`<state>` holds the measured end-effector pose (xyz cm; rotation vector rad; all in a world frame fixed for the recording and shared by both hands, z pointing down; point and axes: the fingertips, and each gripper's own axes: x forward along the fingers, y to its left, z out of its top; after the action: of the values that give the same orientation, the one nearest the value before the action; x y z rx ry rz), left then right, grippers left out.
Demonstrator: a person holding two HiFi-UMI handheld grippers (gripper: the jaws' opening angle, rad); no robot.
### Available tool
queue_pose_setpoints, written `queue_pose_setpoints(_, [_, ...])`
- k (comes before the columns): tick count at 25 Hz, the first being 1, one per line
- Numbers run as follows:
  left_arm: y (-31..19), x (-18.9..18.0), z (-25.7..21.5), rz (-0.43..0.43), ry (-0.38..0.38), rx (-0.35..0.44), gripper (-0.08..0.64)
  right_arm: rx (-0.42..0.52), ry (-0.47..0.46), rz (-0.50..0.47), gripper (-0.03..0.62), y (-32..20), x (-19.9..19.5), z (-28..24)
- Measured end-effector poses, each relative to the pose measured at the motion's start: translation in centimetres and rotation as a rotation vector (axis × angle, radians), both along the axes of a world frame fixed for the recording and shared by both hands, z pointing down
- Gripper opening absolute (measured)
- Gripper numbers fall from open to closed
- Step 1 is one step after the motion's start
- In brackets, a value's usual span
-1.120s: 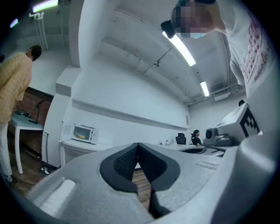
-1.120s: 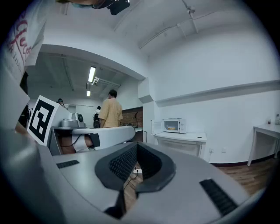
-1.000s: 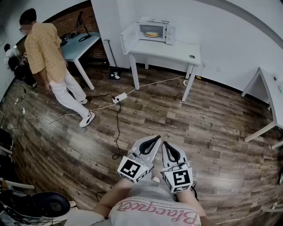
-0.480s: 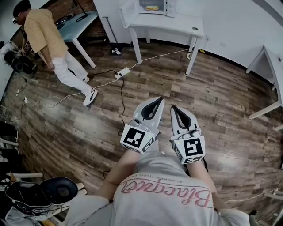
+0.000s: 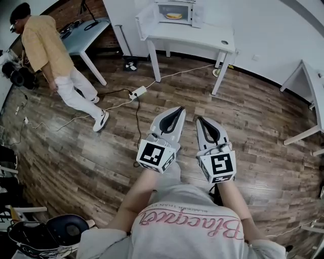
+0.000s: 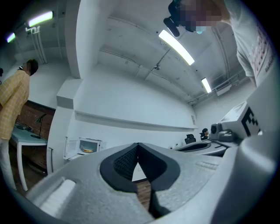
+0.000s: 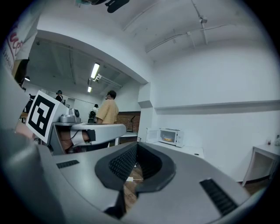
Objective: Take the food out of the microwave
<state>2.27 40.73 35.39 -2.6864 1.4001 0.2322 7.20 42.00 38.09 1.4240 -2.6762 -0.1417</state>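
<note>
The white microwave (image 5: 174, 11) stands with its door open on a white table (image 5: 202, 36) against the far wall. Yellowish food (image 5: 173, 16) lies inside it. In the left gripper view the microwave (image 6: 87, 146) and the food (image 6: 88, 150) look small and distant; in the right gripper view the microwave (image 7: 168, 136) with the food (image 7: 167, 139) is equally far. My left gripper (image 5: 180, 108) and right gripper (image 5: 198, 118) are held side by side over the wooden floor, both shut and empty, pointing toward the table. The closed tips show as left gripper (image 6: 138, 144) and right gripper (image 7: 137, 143).
A person in a yellow shirt (image 5: 44, 45) stands at the left by a blue-grey table (image 5: 81, 38). A power strip (image 5: 136, 92) and cables lie on the floor between me and the microwave table. Another white table (image 5: 314, 86) is at the right, a black seat (image 5: 50, 230) at the lower left.
Both grippers have moved forward and a little upward together, staying shut. The microwave table has slid toward the top of the head view.
</note>
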Motion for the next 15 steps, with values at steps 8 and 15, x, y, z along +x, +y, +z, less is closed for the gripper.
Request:
queue_pose_setpoints(8, [-8.1, -1.8, -1.4, 0.019, -0.008, 0.003, 0.005, 0.019, 0.04, -0.002, 0.011, -7.7, -1.8, -1.2])
queue_pose_setpoints(15, [-14.9, -2.7, -0.7, 0.053, 0.01, -0.037, 0.005, 0.001, 0.043, 0.028, 0.011, -13.9, -3.1, -0.8])
